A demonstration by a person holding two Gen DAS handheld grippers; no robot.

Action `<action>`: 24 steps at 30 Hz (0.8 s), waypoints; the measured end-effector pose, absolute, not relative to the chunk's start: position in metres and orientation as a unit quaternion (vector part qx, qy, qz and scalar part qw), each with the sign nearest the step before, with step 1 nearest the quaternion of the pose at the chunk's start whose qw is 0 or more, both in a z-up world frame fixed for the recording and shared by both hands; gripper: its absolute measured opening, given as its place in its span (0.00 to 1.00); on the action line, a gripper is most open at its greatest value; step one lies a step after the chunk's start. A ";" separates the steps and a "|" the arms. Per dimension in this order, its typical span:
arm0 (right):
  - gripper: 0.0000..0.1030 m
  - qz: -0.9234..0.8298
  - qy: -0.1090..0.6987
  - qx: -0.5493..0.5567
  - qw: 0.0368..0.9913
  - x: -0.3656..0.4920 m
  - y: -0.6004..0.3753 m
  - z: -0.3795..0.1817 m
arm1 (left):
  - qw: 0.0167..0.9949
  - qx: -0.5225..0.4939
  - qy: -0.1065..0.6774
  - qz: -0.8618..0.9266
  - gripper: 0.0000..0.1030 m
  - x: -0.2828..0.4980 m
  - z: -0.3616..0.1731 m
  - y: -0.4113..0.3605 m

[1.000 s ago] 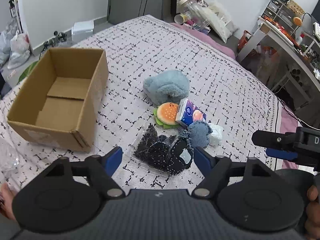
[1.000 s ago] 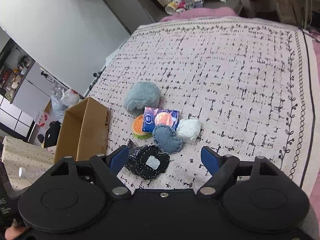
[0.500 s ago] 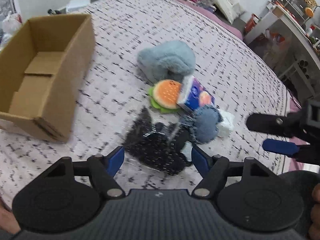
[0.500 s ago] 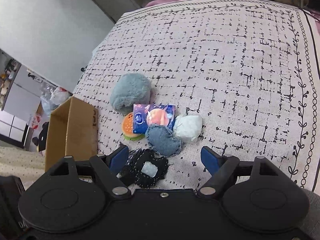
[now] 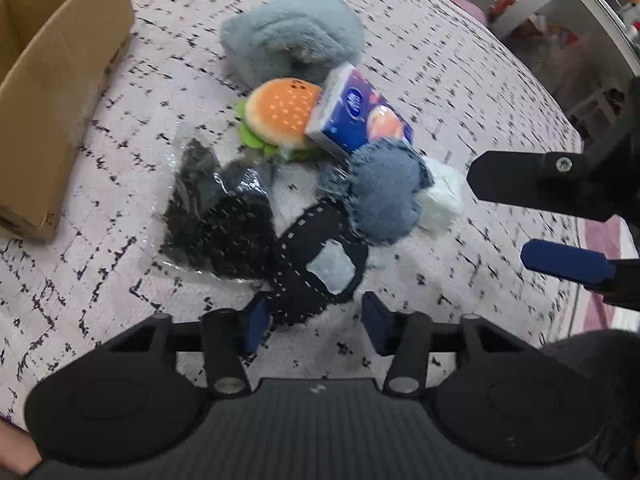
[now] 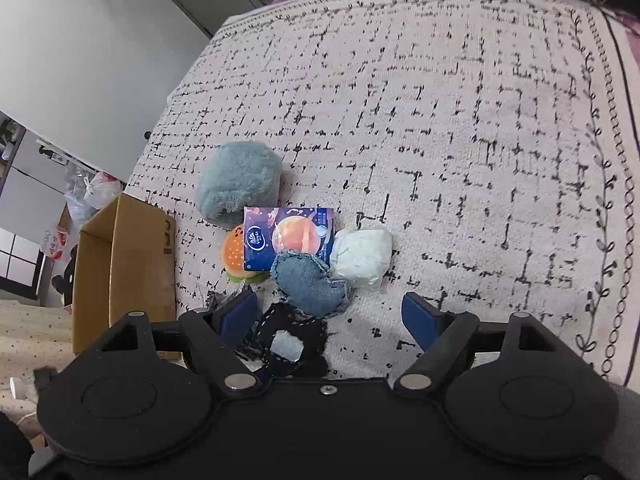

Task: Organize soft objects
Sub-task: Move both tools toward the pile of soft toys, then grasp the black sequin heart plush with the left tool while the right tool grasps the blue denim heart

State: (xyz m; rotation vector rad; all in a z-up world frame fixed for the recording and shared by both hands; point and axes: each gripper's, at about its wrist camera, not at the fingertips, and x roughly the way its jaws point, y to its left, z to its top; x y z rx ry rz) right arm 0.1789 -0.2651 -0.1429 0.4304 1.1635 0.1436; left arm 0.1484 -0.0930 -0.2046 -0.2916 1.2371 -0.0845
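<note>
Left gripper (image 5: 312, 318) seemingly astride black pouch (image 5: 316, 256)

We count one cardboard box (image 5: 60, 92), one tissue pack (image 5: 356, 118) and one burger plush (image 5: 280, 114). We also count one fluffy grey-blue plush (image 5: 292, 38), one denim heart (image 5: 384, 196), one white bundle (image 5: 440, 196) and one black pouch (image 5: 316, 264).

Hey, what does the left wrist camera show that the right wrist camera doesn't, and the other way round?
Only the left wrist view shows the right gripper from the side, open, reaching in from the right edge, plus most of the clear bag of dark items.

Only the right wrist view shows the wide bare stretch of the patterned blanket beyond the pile and its vine border.

Both show the cardboard box, blue fluffy plush, burger toy, tissue pack, denim heart, white bundle and black stitched pouch.
</note>
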 end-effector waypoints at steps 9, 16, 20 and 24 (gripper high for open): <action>0.60 0.057 0.575 0.233 0.782 0.189 -0.264 -0.165 | 0.809 -0.193 0.554 -0.030 0.08 0.145 -0.195 -0.075; 0.61 0.069 0.583 0.248 0.770 0.196 -0.259 -0.172 | 0.815 -0.208 0.540 -0.036 0.07 0.142 -0.183 -0.069; 0.61 0.075 0.583 0.261 0.766 0.201 -0.253 -0.178 | 0.817 -0.212 0.535 -0.035 0.07 0.140 -0.180 -0.064; 0.62 0.075 0.576 0.259 0.772 0.205 -0.244 -0.183 | 0.819 -0.216 0.530 -0.031 0.07 0.137 -0.177 -0.059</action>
